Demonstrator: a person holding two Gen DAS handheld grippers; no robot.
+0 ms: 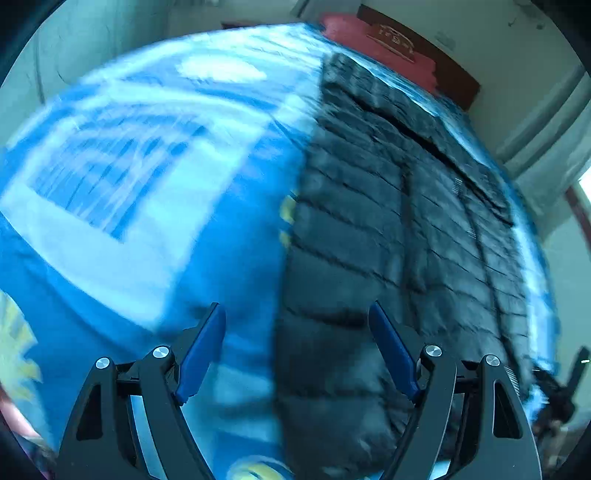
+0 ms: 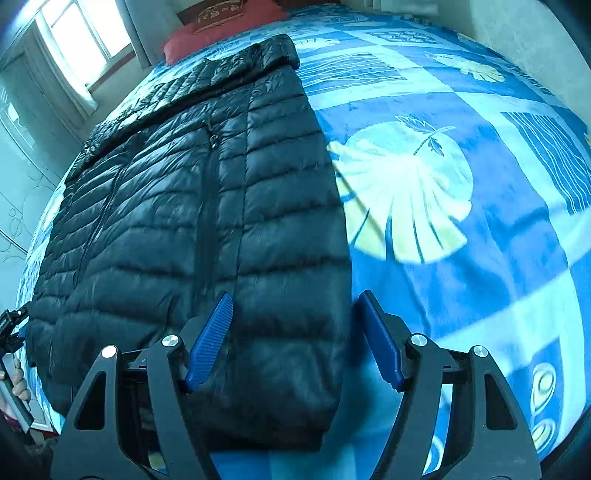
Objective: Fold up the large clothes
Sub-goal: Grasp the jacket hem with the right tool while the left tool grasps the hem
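A black quilted puffer jacket (image 2: 192,206) is seen laid flat on a bed, over a blue bedspread (image 2: 480,229) printed with pale leaf shapes and striped panels. In the right wrist view the jacket is spread lengthwise, its collar end toward the head of the bed and its hem nearest the camera. A zip is seen running down the middle of its front.

At the head of the bed a red pillow (image 2: 221,33) is set against a dark brown headboard (image 1: 417,48). Gold markings are printed on the headboard (too small and blurred to be read). No brand or label can be made out on the jacket.

The right claw (image 2: 295,336) is held spread wide above the jacket's hem, one blue finger over the black fabric and the other over the bedspread just beside the jacket's right edge. Nothing is pinched between its fingers; whether the tips touch the cloth cannot be told.

The left claw (image 1: 297,354) is likewise held spread wide and empty. It is poised over the jacket's other long edge, one finger above the bedspread and the other above the quilted fabric. This view is heavily smeared by motion.

At the left edge of the right wrist view, a hand (image 2: 16,380) is seen gripping a handle. A bright window (image 2: 77,37) is seen beyond.
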